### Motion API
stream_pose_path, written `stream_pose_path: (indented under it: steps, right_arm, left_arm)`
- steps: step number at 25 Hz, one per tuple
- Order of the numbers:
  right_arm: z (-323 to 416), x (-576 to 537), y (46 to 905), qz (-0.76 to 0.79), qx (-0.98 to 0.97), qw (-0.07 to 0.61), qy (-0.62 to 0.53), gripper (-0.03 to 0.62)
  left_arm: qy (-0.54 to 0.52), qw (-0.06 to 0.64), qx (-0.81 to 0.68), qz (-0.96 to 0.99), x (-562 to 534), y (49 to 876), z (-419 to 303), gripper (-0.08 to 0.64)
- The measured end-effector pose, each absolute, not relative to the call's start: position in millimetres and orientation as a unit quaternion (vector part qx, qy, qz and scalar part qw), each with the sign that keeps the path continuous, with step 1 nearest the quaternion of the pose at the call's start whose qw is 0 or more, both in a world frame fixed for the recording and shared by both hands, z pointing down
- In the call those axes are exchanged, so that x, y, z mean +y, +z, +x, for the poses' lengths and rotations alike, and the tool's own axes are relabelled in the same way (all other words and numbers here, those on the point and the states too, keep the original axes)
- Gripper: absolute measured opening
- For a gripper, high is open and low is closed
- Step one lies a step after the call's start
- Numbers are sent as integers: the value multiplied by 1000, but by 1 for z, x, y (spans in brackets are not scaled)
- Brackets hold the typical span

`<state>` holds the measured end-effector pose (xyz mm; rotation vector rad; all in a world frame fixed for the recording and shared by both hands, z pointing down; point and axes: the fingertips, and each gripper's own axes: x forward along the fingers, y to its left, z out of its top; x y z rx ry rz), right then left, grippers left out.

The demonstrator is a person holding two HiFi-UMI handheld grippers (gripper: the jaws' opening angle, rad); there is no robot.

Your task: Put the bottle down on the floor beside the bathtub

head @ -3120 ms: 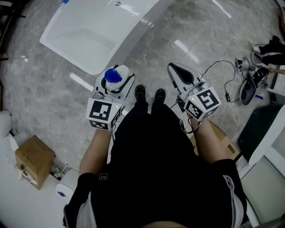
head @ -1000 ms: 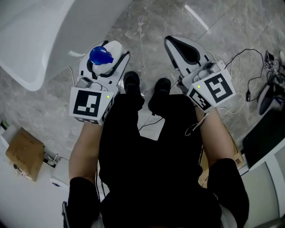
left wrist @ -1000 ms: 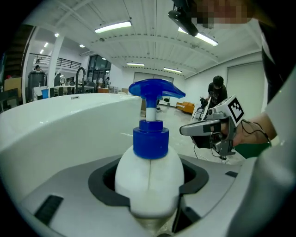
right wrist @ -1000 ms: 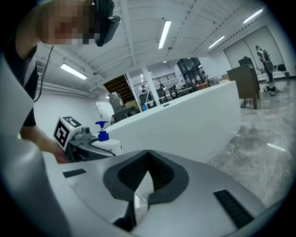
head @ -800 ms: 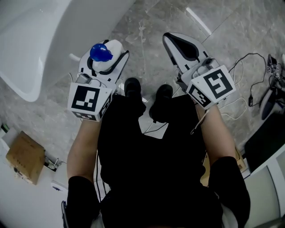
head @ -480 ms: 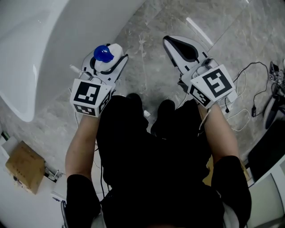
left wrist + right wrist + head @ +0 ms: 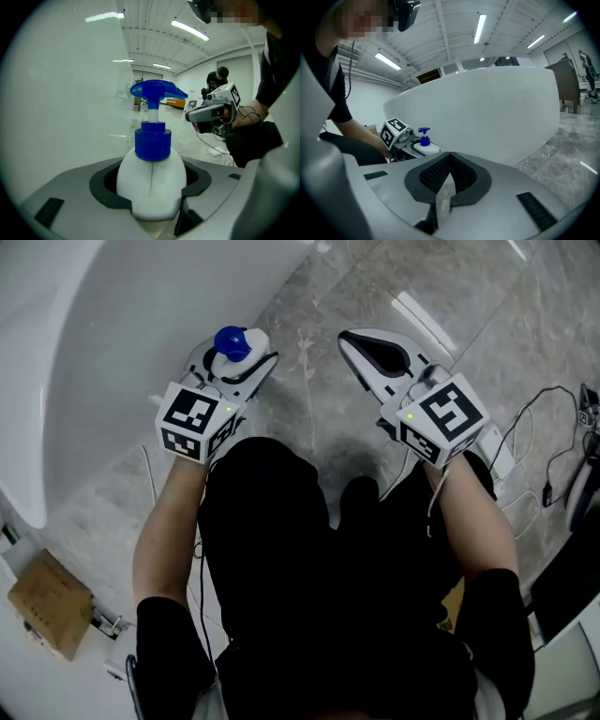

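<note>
A white bottle [image 7: 246,352] with a blue pump top [image 7: 231,341] stands upright between the jaws of my left gripper [image 7: 242,360], which is shut on its body. In the left gripper view the bottle [image 7: 151,180] fills the gap and both dark pads press its sides. The white bathtub [image 7: 103,362] lies just left of it, and its wall [image 7: 61,103] rises close by. My right gripper [image 7: 354,341] hovers over the grey marble floor [image 7: 309,296], jaws shut on nothing. The right gripper view shows its tips [image 7: 449,158] meeting, with the bottle [image 7: 424,140] beyond.
My shoes [image 7: 361,495] stand on the floor between the grippers. A cardboard box [image 7: 42,606] sits at the lower left, and cables [image 7: 548,479] trail at the right. Another person [image 7: 216,79] stands far off in the room.
I have stepped closer to the bathtub, which now fills the upper left. Both grippers moved forward; the left one carried the bottle nearer the tub wall. Neither grip changed.
</note>
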<state>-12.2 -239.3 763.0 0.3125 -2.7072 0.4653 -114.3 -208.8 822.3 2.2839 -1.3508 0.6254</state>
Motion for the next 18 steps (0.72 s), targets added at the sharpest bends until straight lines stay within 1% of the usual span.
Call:
stream_pose_path:
  steps: [3,8,18]
  right_arm:
    - [-4,-238,776,103,-961,195,167,29]
    - [3,-238,791,107,-956,214,169,29]
    - [-11,-230,828,95,-947,254,171,29]
  left_arm:
    - [252,189,-471,824,-212,845,-115,267]
    - [239,201,-467,827,-216,875,-111,268]
    - [243,212,-468,823,-223,924,-92,268]
